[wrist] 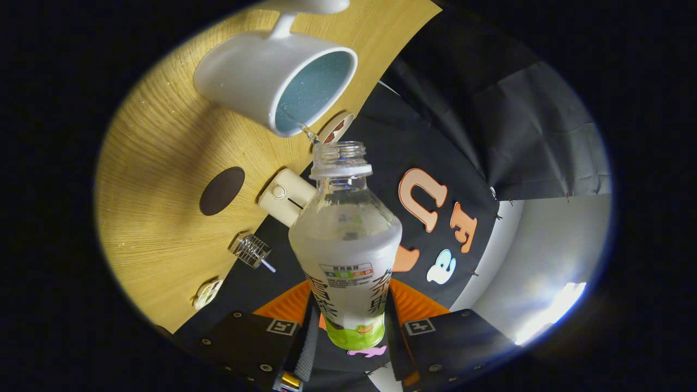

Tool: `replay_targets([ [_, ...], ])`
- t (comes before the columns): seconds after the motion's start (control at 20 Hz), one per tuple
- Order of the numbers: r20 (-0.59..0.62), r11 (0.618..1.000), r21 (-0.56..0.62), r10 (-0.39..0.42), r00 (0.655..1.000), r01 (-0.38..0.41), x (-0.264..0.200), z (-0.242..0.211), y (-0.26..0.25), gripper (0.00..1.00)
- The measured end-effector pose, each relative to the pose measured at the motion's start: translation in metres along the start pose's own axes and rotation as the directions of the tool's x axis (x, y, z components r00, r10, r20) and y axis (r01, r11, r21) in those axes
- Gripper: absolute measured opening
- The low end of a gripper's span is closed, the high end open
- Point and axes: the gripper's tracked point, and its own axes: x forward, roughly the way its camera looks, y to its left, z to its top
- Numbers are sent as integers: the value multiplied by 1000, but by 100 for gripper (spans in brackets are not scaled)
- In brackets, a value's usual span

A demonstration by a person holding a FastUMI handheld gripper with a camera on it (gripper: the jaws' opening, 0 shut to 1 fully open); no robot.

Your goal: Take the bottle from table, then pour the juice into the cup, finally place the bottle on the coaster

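Note:
My gripper (348,318) is shut on a clear plastic bottle (346,239) with a white and green label, gripped low on its body between both fingers. The whole view is rolled, so the bottle is tipped over toward the white cup (275,76) with a blue inside. The bottle's open mouth (340,149) is just at the cup's rim, and a thin stream of clear liquid (306,130) runs from it into the cup. A dark round coaster (221,190) lies on the wooden table (158,163), beside the cup and apart from it.
A cream cylinder-shaped device (283,197) stands at the table's back edge near the bottle's neck. A small metal coil object (251,251) and a small patterned item (207,293) stand further along that edge. Black cloth wall hangs behind the table.

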Motion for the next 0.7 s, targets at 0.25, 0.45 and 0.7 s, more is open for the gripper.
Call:
replay_targets([
  [0.25, 20, 1000, -20, -6, 1000, 7, -8, 8, 0, 56],
  [0.45, 40, 1000, -11, 0, 999, 0, -12, 16, 2, 56],
  [0.7, 24, 992, 101, 70, 997, -73, -11, 23, 8, 56],
])
